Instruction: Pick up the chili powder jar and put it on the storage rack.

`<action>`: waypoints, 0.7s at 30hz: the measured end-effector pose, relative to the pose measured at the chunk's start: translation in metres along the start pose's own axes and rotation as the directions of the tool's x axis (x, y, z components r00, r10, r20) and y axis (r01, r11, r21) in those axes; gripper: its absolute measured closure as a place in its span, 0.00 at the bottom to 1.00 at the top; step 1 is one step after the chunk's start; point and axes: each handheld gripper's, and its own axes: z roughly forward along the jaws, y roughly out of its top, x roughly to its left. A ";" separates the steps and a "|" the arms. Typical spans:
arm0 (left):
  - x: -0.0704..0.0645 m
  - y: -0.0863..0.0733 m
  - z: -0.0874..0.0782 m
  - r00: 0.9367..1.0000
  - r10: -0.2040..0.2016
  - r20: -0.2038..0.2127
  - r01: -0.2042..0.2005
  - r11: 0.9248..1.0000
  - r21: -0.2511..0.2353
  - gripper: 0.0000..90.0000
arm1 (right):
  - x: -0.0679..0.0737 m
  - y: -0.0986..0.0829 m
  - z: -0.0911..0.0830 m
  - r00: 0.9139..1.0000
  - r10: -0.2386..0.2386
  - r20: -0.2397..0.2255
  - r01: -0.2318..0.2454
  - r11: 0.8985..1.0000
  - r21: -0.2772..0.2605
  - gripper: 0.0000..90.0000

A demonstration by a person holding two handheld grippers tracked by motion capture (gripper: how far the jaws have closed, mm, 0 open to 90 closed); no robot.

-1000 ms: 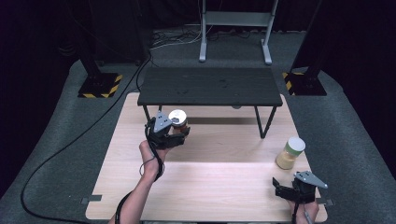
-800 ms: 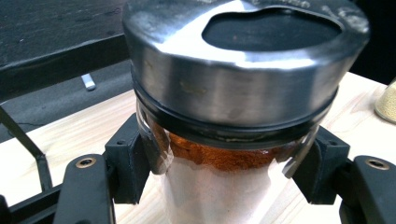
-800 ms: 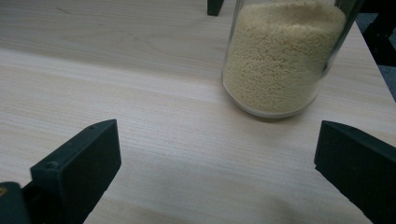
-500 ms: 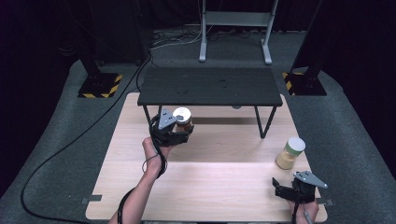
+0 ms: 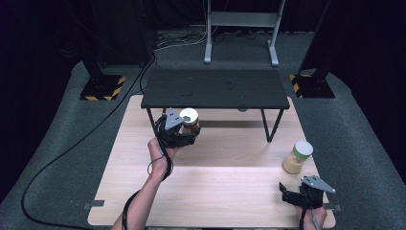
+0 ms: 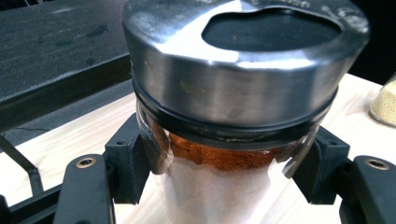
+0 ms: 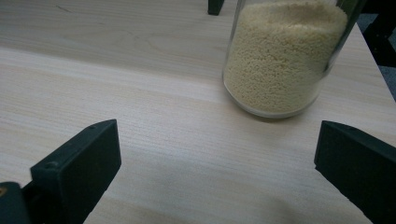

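A glass jar of red-brown powder (image 5: 190, 122) with a shiny metal lid (image 6: 238, 56) is held in my left gripper (image 5: 184, 135), which is shut on its glass body below the lid. It hangs above the wooden table, just in front of the small black table (image 5: 215, 88). A second jar, full of pale yellow grains (image 5: 297, 157) (image 7: 282, 56), stands upright on the table at the right. My right gripper (image 5: 299, 194) rests near the table's front right corner, open, its jaws wide apart with the grain jar a short way beyond them.
The light wooden table (image 5: 220, 182) has bare room across its middle and front. The black table's thin legs (image 5: 274, 127) stand on the wood at the back. Black stands with yellow-striped bases (image 5: 103, 88) and cables (image 5: 72, 148) lie on the grey floor around.
My left gripper has carried the powder jar a little to the right and slightly back toward the black table. The right gripper and grain jar have stayed still.
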 end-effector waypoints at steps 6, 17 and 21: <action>0.000 0.004 0.002 1.000 -0.003 0.003 0.003 1.000 -0.005 0.35 | 0.000 0.001 0.000 1.000 -0.001 -0.001 0.001 1.000 0.003 0.00; 0.002 0.014 0.004 1.000 0.002 0.011 -0.002 1.000 -0.008 0.35 | 0.000 0.001 0.001 1.000 -0.002 -0.002 0.002 1.000 0.008 0.00; 0.003 0.018 0.005 1.000 0.002 0.013 -0.002 1.000 -0.012 0.35 | 0.000 0.002 0.001 1.000 -0.003 -0.001 0.003 1.000 0.009 0.00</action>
